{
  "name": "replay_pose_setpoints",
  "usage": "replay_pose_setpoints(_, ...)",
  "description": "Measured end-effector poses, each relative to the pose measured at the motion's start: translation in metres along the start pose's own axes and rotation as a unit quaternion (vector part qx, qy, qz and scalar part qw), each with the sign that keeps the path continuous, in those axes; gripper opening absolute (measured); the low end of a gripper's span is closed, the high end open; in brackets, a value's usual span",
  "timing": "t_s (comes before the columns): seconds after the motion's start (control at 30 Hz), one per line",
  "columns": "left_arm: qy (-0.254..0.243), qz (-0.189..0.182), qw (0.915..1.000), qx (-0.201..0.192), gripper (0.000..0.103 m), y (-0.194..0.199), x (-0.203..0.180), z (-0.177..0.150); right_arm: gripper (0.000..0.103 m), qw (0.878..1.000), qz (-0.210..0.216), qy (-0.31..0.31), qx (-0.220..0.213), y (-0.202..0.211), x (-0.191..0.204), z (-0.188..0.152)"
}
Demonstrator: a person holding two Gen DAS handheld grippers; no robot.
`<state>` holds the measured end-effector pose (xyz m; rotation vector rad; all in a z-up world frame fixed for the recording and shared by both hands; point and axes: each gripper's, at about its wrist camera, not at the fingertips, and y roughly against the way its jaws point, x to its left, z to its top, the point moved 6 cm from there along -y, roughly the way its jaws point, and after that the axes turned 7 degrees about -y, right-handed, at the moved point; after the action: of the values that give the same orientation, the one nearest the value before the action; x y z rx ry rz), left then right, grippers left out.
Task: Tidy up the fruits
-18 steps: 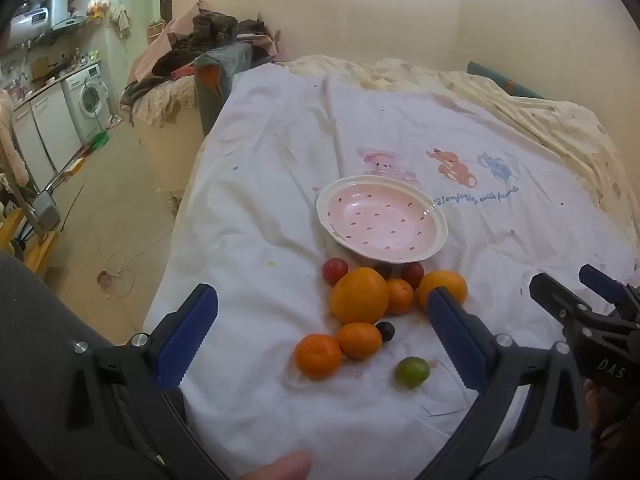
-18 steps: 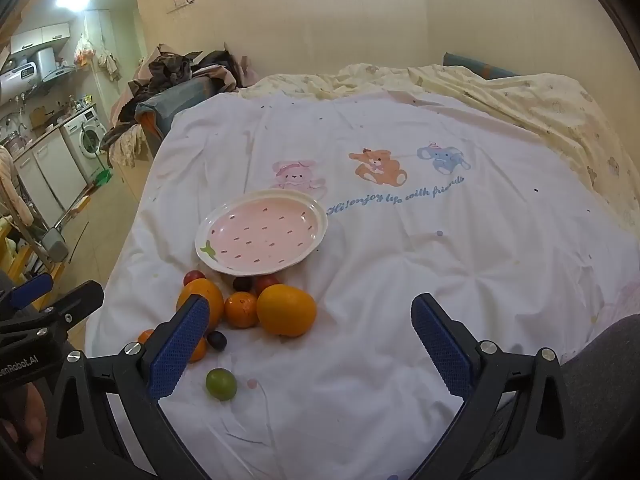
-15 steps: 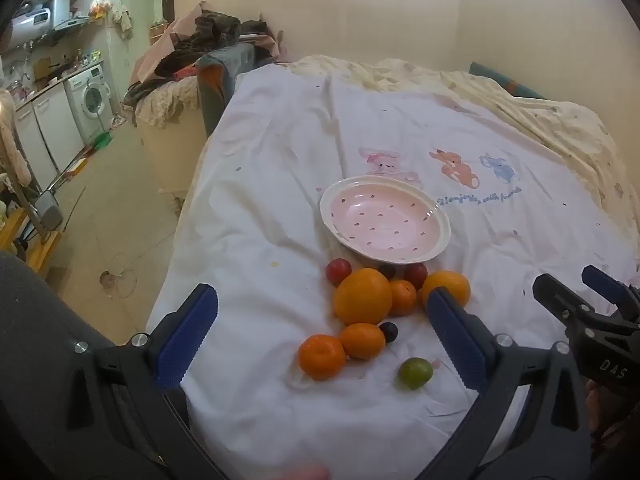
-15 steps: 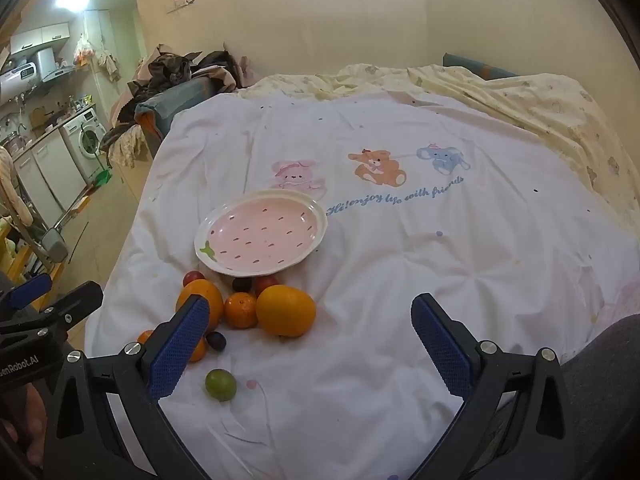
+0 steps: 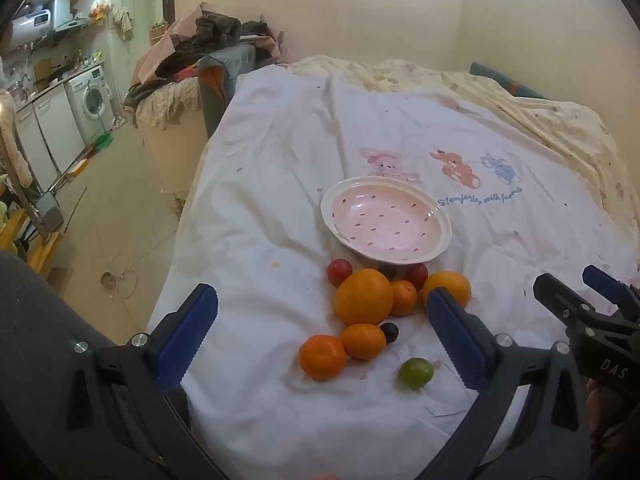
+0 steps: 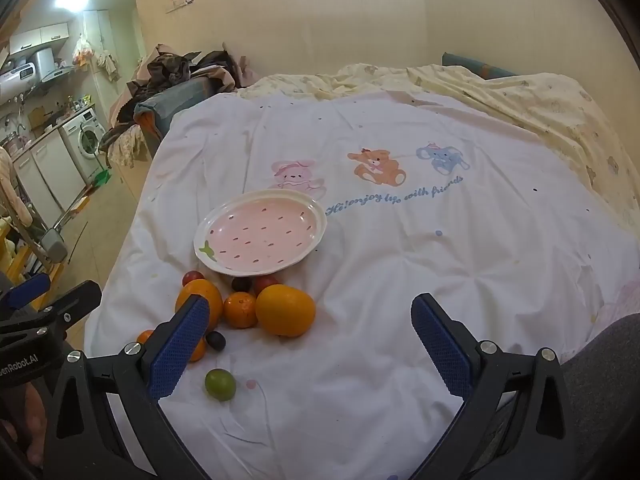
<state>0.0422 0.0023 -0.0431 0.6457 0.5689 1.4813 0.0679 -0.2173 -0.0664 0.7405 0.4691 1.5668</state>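
A pink strawberry-pattern plate (image 5: 438,248) (image 6: 312,244) lies empty on a white bed sheet. In front of it sits a cluster of fruit: a large orange (image 5: 363,297) (image 6: 285,310), several smaller oranges (image 5: 322,357), red plums (image 5: 339,272), a dark grape (image 5: 389,332) and a green lime (image 5: 415,373) (image 6: 220,384). My left gripper (image 5: 320,334) is open and empty, held above the near fruit. My right gripper (image 6: 310,344) is open and empty, to the right of the cluster. Each gripper shows at the edge of the other's view.
The white sheet (image 6: 440,260) with cartoon animals covers the bed; a cream quilt (image 6: 540,104) lies behind. A pile of clothes (image 5: 208,40) sits at the far left of the bed. The bed edge drops to the floor (image 5: 100,208) at left, toward a washing machine (image 5: 90,100).
The left gripper has shifted slightly, so plate and fruit sit a little further right in its view. The right view is almost unchanged. Both grippers stay open.
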Motion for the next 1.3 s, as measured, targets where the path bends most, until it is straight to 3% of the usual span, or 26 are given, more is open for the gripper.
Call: replay_pose_setpoints(1.3,0.002,-0.003,1.0,-0.003,0.103,0.0028,-0.0045,0.0037,0.103,1.0,-0.001,0.002,0.001,0.0004,0.0043,0.0025)
